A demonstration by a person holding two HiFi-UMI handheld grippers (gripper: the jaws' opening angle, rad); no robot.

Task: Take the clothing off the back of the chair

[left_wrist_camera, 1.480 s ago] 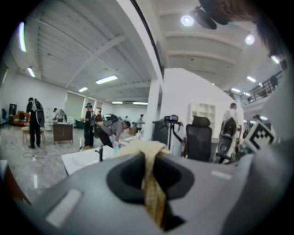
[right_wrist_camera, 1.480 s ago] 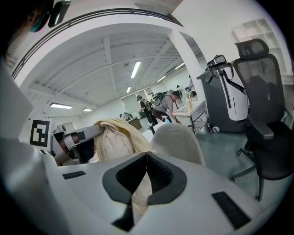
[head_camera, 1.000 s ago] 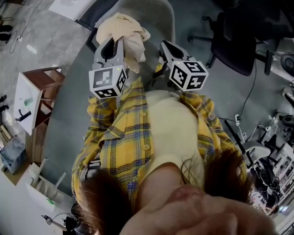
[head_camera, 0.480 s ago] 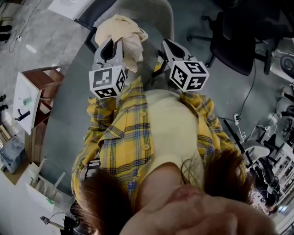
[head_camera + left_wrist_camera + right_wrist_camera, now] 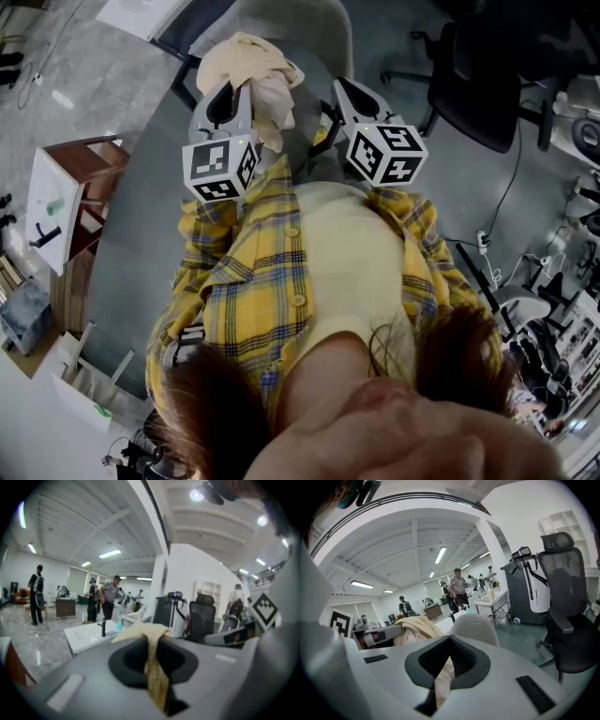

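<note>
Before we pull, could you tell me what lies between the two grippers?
The beige garment hangs between the left gripper and the right gripper, nearer the left; the head view shows it.

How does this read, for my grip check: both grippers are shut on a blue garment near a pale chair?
Wrong colour: the garment is beige, not blue, as the head view shows. The left gripper and right gripper are both shut on it near the pale chair.

Head view looks steeply down; both gripper views share clothing [image 5: 246, 66].
</note>
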